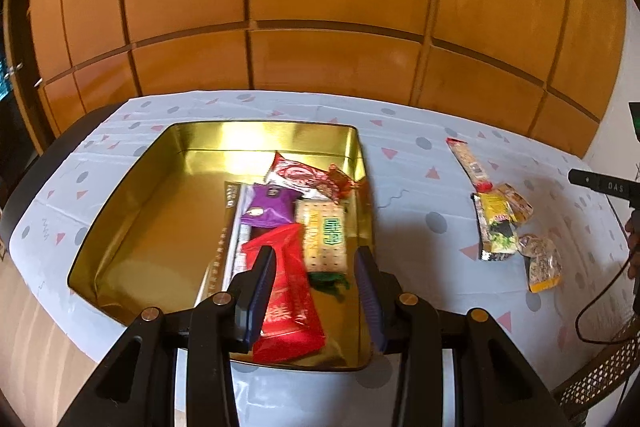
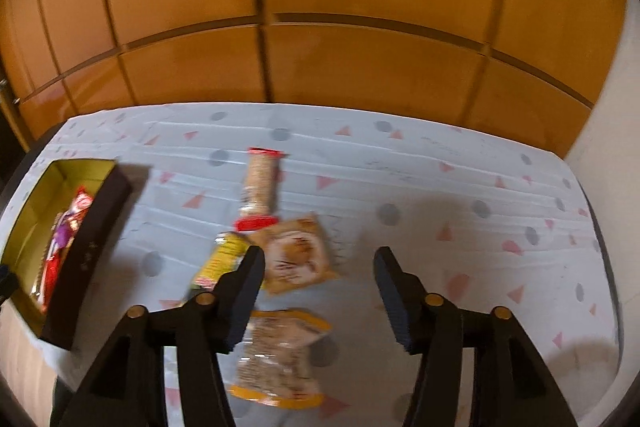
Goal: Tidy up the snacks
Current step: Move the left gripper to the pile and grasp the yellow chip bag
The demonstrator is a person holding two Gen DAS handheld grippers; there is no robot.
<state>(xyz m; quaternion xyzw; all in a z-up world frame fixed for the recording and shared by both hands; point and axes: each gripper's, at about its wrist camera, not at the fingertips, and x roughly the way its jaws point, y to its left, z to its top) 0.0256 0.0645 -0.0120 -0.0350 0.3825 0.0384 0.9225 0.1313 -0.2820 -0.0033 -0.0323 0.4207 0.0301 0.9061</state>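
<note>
An open gold tin [image 1: 120,211] sits on the patterned tablecloth. Inside lie a long red packet [image 1: 292,291], a purple packet [image 1: 268,207], a cracker pack [image 1: 324,235] and a red-and-white packet [image 1: 296,175]. My left gripper [image 1: 315,255] hovers open over the tin's near right side, above the red packet, gripping nothing. My right gripper [image 2: 320,255] stands open above loose snacks on the cloth: a tan square packet [image 2: 296,255], a yellow packet [image 2: 220,259], a long red-ended packet [image 2: 260,187] and a clear yellow-edged bag [image 2: 280,355]. Nothing is between its fingers.
The tin [image 2: 92,239] lies at the far left of the right wrist view. Wooden cabinet panels [image 1: 320,7] rise behind the table. A hand [image 1: 632,243], a black device and a cable show at the right edge of the left wrist view, by a woven chair [image 1: 600,371].
</note>
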